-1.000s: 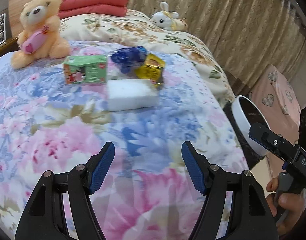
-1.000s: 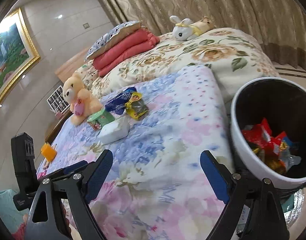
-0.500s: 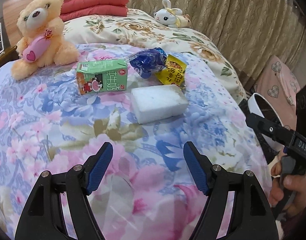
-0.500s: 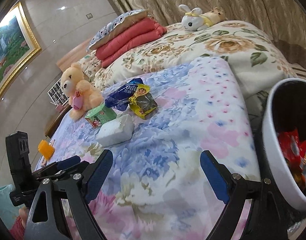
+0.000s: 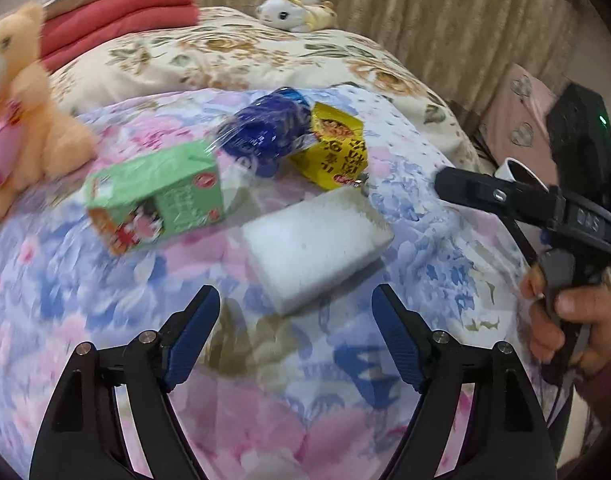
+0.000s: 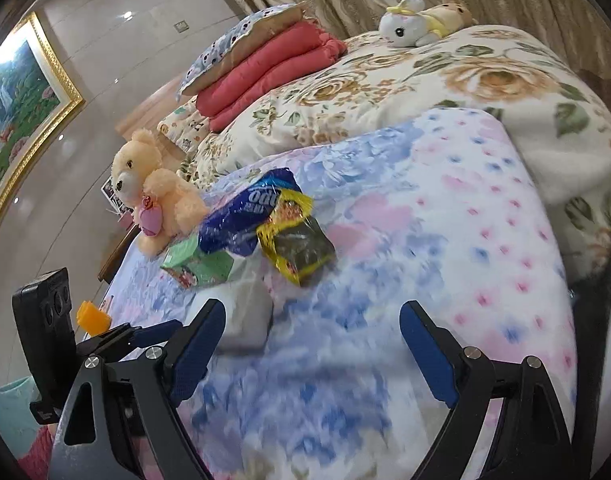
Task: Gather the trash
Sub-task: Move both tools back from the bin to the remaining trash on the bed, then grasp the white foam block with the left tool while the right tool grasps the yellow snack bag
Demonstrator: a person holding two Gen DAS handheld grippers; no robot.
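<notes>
Trash on bed, now nearer: white block just ahead of left hand-held gripper, just widened, empty; right hand-held gripper open, empty.

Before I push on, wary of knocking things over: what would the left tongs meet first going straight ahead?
Probably the white foam block, lying just ahead of the open left tongs, which have just been opening with nothing between them. Depth is unclear.

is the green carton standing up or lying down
Lying down. The green carton rests on a broad side on the floral quilt, its printed face up, beside the white foam block.
</notes>
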